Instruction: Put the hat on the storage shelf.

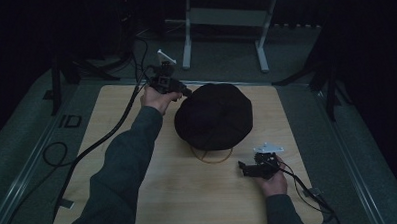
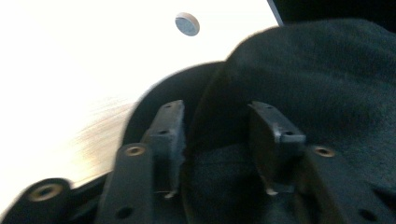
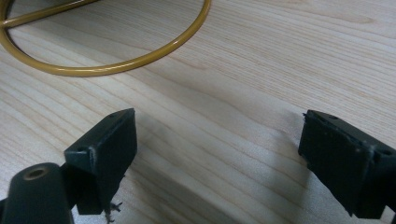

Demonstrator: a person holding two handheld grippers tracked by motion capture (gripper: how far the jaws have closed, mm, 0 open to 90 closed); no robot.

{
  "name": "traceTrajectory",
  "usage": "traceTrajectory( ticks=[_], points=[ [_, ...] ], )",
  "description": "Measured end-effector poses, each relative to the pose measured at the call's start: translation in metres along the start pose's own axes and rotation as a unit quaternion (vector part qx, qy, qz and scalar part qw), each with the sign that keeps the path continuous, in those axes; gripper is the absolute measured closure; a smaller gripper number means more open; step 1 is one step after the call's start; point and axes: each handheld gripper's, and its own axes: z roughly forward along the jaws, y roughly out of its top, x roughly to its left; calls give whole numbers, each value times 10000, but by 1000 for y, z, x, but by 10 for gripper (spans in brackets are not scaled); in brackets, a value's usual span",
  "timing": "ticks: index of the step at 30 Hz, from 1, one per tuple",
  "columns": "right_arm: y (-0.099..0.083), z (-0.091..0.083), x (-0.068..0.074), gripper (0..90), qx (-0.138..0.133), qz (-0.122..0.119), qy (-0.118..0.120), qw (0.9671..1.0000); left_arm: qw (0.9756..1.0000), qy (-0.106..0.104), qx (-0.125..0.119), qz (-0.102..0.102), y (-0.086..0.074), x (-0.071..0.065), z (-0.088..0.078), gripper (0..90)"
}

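Observation:
A black soft hat (image 1: 214,116) rests in the middle of the wooden board (image 1: 112,145), over a yellow ring stand (image 1: 210,157) that peeks out at its near side. My left gripper (image 1: 184,90) reaches the hat's far-left edge. In the left gripper view its jaws (image 2: 217,107) stand half apart and straddle the hat's edge (image 2: 299,79), with the fabric between the pads. My right gripper (image 1: 242,168) lies low over the board at the front right, wide open (image 3: 219,121) and holding nothing. The yellow ring (image 3: 140,58) curves just ahead of it.
A small grey round disc (image 2: 187,23) lies on the board beyond the hat. Black cables (image 1: 107,135) trail from both grippers across the board. A white metal frame (image 1: 223,21) stands on the floor behind the table.

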Motion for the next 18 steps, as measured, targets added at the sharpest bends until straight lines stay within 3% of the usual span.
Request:
traceTrajectory(
  ticks=[6, 11, 15, 18],
  points=[
    [0, 0, 0, 115, 0, -8, 3, 10000, 9999, 47, -131, -18, -2, 7, -6, 478],
    [0, 0, 0, 115, 2, -15, 2, 10000, 9997, 231, -105, 66, -4, 10, -9, 468],
    [0, 0, 0, 115, 0, -8, 3, 10000, 9995, 281, -120, 28, -6, 16, -9, 469],
    [0, 0, 0, 115, -6, -7, 0, 10000, 9989, 466, -67, -14, -10, 24, -7, 468]
  ],
)
